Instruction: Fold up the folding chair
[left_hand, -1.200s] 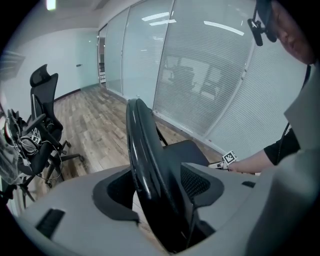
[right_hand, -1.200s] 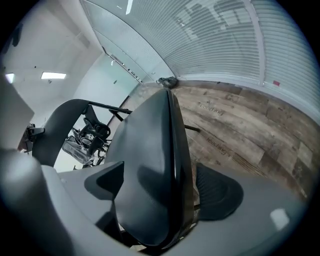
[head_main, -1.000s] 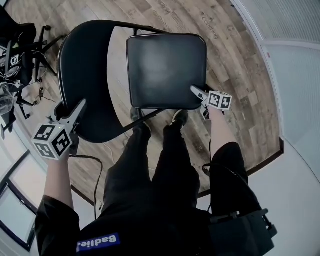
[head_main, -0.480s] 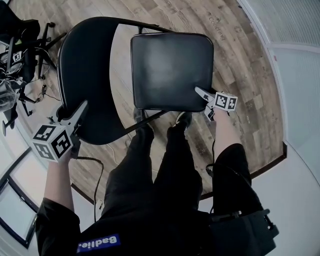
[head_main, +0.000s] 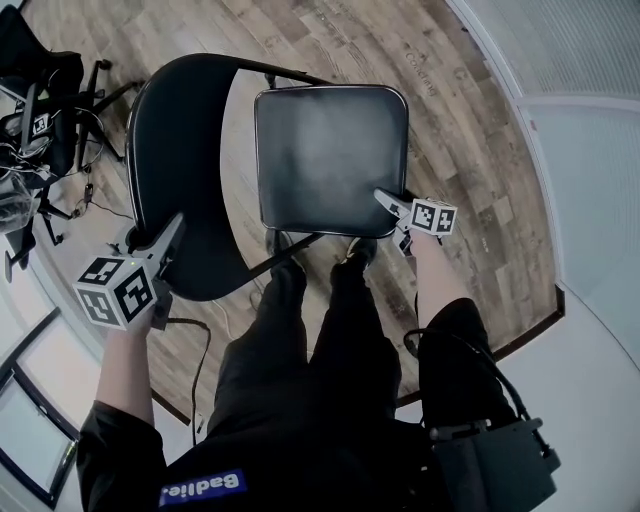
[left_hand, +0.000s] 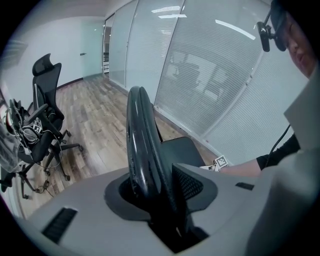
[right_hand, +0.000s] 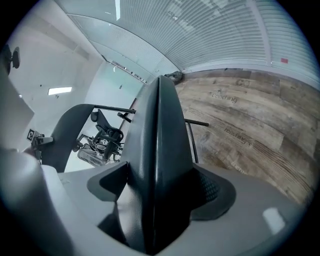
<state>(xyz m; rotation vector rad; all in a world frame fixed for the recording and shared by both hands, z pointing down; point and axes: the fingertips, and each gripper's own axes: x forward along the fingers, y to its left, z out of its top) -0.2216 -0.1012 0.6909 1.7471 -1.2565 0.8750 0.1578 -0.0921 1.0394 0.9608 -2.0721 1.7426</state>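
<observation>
Though gripped at backrest (head_main: 170, 150) by left gripper (head_main: 172, 228) and at seat (head_main: 330, 150) by right gripper (head_main: 385, 200), both just closing, stands fully open; swinging seat up yet to do.

Glass walls (left_hand: 215, 75) with blinds edge a wood-plank floor (head_main: 480, 120); office chair (left_hand: 44, 97) nearby.

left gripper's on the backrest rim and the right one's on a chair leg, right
Not quite: the right gripper is on the seat edge, not a leg, as the right gripper view shows. The left gripper is on the backrest rim. Both grippers' fingers have just been closing, each with that part between them.
</observation>
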